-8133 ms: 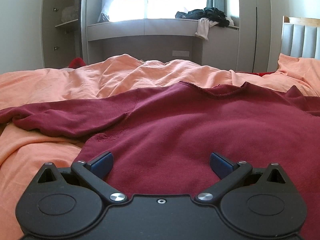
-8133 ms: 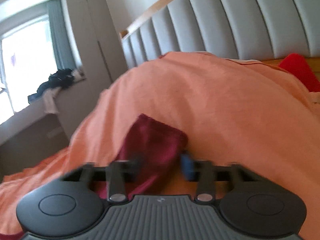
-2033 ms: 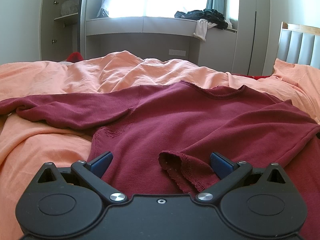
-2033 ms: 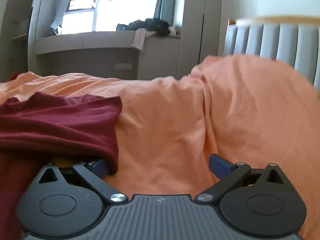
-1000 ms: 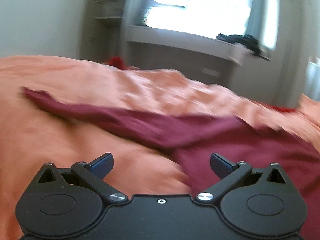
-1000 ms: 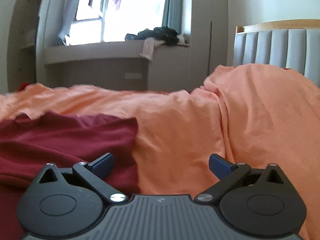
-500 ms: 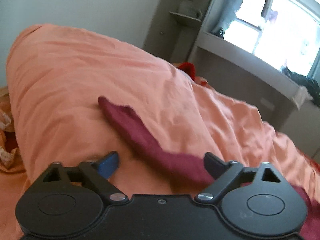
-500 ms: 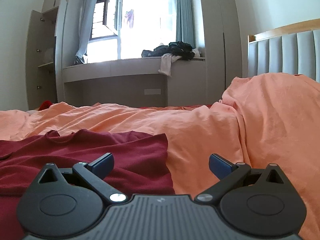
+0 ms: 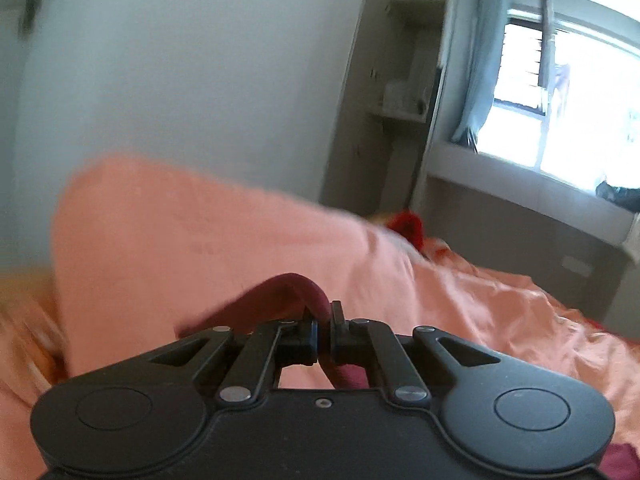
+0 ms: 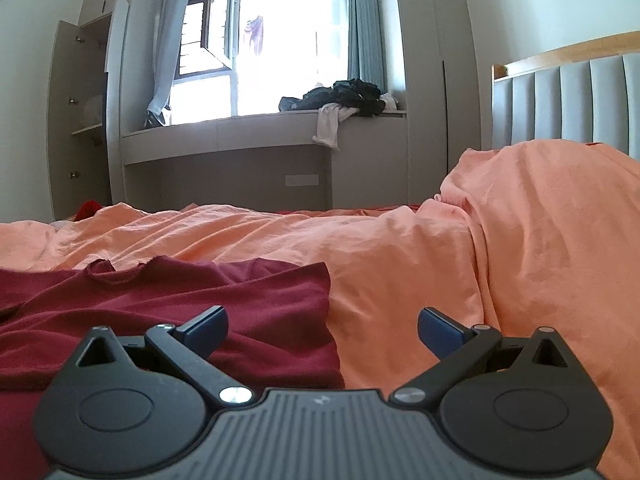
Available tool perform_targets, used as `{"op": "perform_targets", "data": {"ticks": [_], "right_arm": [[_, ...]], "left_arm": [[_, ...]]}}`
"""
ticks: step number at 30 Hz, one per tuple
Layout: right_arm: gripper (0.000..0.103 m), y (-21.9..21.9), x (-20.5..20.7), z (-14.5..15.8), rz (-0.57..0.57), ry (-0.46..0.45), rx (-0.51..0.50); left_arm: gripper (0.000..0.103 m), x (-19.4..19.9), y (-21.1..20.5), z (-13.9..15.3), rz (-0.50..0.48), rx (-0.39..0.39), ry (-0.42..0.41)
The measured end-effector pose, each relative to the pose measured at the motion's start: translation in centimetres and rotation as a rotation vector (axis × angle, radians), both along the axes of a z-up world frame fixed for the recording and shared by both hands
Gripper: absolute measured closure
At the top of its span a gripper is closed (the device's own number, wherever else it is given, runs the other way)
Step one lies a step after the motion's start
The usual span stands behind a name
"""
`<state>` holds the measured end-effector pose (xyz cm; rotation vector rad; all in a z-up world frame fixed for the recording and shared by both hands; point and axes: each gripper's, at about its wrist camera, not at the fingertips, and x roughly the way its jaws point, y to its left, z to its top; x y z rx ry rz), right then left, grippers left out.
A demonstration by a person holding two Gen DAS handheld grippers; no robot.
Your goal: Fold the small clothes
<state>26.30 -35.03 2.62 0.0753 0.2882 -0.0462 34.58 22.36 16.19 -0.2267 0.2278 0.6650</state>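
A dark red sweater (image 10: 168,312) lies flat on the orange bedding (image 10: 400,264), its right sleeve folded over the body. My right gripper (image 10: 322,330) is open and empty, low over the sweater's right edge. My left gripper (image 9: 324,330) is shut on the sweater's left sleeve (image 9: 280,296), which loops up out of the closed jaws above the orange bedding (image 9: 200,240). The rest of the sweater is hidden in the left wrist view.
A grey padded headboard (image 10: 568,100) stands at the right. A window ledge (image 10: 248,128) holds a pile of dark clothes (image 10: 344,96). An open wardrobe (image 10: 84,120) stands at the left. A red item (image 9: 406,224) lies at the bed's far edge.
My left gripper swung left to the sleeve end and closed on it. My right gripper drew back slightly and stays open.
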Motion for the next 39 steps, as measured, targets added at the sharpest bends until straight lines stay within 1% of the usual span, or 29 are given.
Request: {"op": "perform_targets", "data": {"ticks": [1, 2, 3, 6, 9, 11, 12, 14, 15, 16, 17, 18, 19, 21, 23, 24, 25, 28, 30, 32, 33, 34, 36, 39], "right_arm": [[0.000, 0.1, -0.1, 0.0, 0.004, -0.001, 0.003], [0.000, 0.1, -0.2, 0.1, 0.008, -0.003, 0.007], [0.000, 0.2, -0.3, 0.2, 0.012, -0.007, 0.010], [0.000, 0.4, -0.6, 0.4, 0.028, -0.016, 0.015], [0.000, 0.6, -0.8, 0.4, 0.043, -0.017, 0.009], [0.000, 0.8, -0.8, 0.4, 0.046, -0.014, 0.008], [0.000, 0.9, -0.8, 0.4, 0.048, -0.011, 0.009], [0.000, 0.9, -0.8, 0.3, 0.049, -0.007, 0.005], [0.000, 0.9, -0.8, 0.3, 0.047, -0.005, 0.001], [0.000, 0.8, -0.7, 0.2, 0.044, -0.002, -0.001], [0.000, 0.8, -0.6, 0.1, 0.041, 0.002, -0.001], [0.000, 0.7, -0.5, 0.0, 0.039, 0.008, 0.002], [0.000, 0.7, -0.4, -0.1, 0.037, 0.013, 0.006], [0.000, 0.8, -0.1, -0.2, 0.038, 0.021, 0.013], [0.000, 1.0, 0.1, -0.3, 0.045, 0.025, 0.010], [0.000, 1.2, 0.1, -0.4, 0.052, 0.027, 0.006], [0.000, 1.3, 0.1, -0.5, 0.059, 0.029, 0.002], [0.000, 1.7, 0.1, -0.7, 0.070, 0.029, -0.008], [0.000, 1.7, 0.1, -0.7, 0.072, 0.030, -0.009], [0.000, 1.7, 0.1, -0.8, 0.072, 0.031, -0.007], [0.000, 1.7, 0.1, -0.8, 0.069, 0.030, -0.005], [0.000, 1.7, 0.1, -0.8, 0.065, 0.029, -0.005], [0.000, 1.6, 0.2, -0.9, 0.061, 0.028, -0.006], [0.000, 1.6, 0.2, -1.0, 0.054, 0.029, -0.009]], "left_arm": [[0.098, -0.2, -1.4, 1.4, 0.026, 0.060, 0.019], [0.098, -0.3, -2.6, 2.6, 0.046, 0.097, 0.047], [0.098, -0.3, -3.4, 3.7, 0.053, 0.108, 0.071], [0.098, 0.6, -4.9, 6.0, 0.049, 0.107, 0.121], [0.097, 2.6, -4.8, 6.3, 0.085, 0.126, 0.190], [0.093, 3.8, -3.8, 5.4, 0.127, 0.105, 0.242], [0.087, 4.1, -2.8, 4.7, 0.148, 0.083, 0.263], [0.075, 5.5, -0.8, 3.0, 0.149, 0.028, 0.317], [0.065, 5.6, 0.3, 2.1, 0.131, 0.005, 0.323], [0.054, 5.7, 1.0, 1.3, 0.113, -0.017, 0.322], [0.048, 5.5, 1.7, 0.6, 0.101, -0.041, 0.316], [0.038, 4.8, 2.0, -0.2, 0.092, -0.061, 0.301], [0.032, 4.3, 2.7, -0.8, 0.075, -0.079, 0.284], [0.031, 2.8, 3.3, -1.7, 0.034, -0.108, 0.252], [0.028, 0.8, 3.5, -2.2, -0.008, -0.118, 0.214], [0.024, 0.0, 3.6, -2.4, -0.027, -0.117, 0.195], [0.023, -1.0, 3.6, -2.6, -0.049, -0.112, 0.176], [0.023, -3.2, 4.1, -3.4, -0.095, -0.098, 0.134], [0.024, -4.0, 4.8, -4.1, -0.091, -0.090, 0.111], [0.026, -3.7, 6.0, -4.6, -0.091, -0.107, 0.103], [0.030, -3.5, 6.7, -5.0, -0.085, -0.121, 0.105], [0.032, -3.2, 7.4, -5.2, -0.076, -0.128, 0.101], [0.032, -2.5, 8.5, -5.6, -0.041, -0.108, 0.101], [0.032, -1.2, 9.8, -6.1, -0.004, -0.063, 0.135]]}}
